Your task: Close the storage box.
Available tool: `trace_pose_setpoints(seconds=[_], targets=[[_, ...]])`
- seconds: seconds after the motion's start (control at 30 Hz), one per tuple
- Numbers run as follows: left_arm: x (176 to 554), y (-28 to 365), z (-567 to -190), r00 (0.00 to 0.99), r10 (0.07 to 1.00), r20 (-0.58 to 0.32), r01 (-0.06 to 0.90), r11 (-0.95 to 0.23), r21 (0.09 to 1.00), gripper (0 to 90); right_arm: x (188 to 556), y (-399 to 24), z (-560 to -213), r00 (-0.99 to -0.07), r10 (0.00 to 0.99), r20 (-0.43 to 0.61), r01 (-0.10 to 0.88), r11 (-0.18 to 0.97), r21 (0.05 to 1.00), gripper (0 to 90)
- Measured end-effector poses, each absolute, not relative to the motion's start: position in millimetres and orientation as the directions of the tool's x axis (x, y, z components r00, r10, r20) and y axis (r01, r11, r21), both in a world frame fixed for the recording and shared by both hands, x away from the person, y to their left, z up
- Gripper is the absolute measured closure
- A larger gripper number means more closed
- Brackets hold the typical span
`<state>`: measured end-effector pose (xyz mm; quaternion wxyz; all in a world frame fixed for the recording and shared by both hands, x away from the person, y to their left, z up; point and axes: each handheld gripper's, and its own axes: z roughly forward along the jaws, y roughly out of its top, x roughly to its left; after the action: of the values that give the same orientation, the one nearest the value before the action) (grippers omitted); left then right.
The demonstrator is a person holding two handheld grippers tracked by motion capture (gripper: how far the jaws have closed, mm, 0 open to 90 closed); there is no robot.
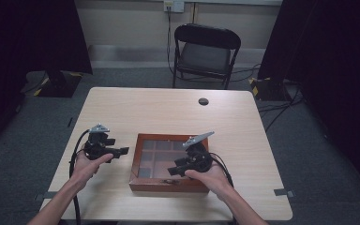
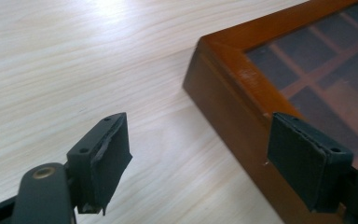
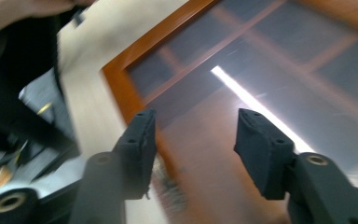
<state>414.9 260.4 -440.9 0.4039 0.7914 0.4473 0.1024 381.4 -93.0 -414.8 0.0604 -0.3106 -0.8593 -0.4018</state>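
Currently, the right hand-held gripper (image 1: pixel 176 169) is hovering over the wooden box (image 1: pixel 168 183), jaws apart, holding nothing. The left hand-held gripper (image 1: pixel 122 152) is waiting beside it on the desk (image 1: pixel 168 112), jaws apart, empty. Next move, likely: gripping the lid's front edge.

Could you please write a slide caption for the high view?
Two hand-held grippers, left gripper and right gripper, hover open at a glass-lidded wooden box on a light wooden table.
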Motion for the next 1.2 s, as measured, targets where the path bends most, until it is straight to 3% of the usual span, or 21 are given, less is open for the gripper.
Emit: trace_pose_setpoints(seconds=[0.23, 0.43, 0.57, 1.03, 1.2], targets=[[409, 254, -436, 0.601, 0.78, -0.173, 0.602, -0.3, 0.74, 21.3, 391, -117, -406, -0.743, 0.582, 0.331, 0.615, 0.4, 0.68, 33.6], [409, 256, -434, 0.579, 0.797, -0.17, 0.617, -0.292, 0.73, 21.6, 389, -151, -407, -0.683, 0.65, 0.333, 0.653, 0.34, 0.676, 28.8], [405, 262, -432, 0.576, 0.801, -0.162, 0.619, -0.297, 0.727, 21.6, 389, -177, -410, -0.607, 0.716, 0.344, 0.694, 0.268, 0.668, 18.1], [398, 304, -446, 0.498, 0.856, -0.141, 0.677, -0.282, 0.68, 21.7, 385, -245, -430, -0.402, 0.855, 0.327, 0.773, 0.125, 0.622, 14.7], [400, 315, -456, 0.47, 0.869, -0.156, 0.709, -0.267, 0.653, 21.3, 388, -265, -449, -0.317, 0.909, 0.27, 0.802, 0.105, 0.588, 14.7]])
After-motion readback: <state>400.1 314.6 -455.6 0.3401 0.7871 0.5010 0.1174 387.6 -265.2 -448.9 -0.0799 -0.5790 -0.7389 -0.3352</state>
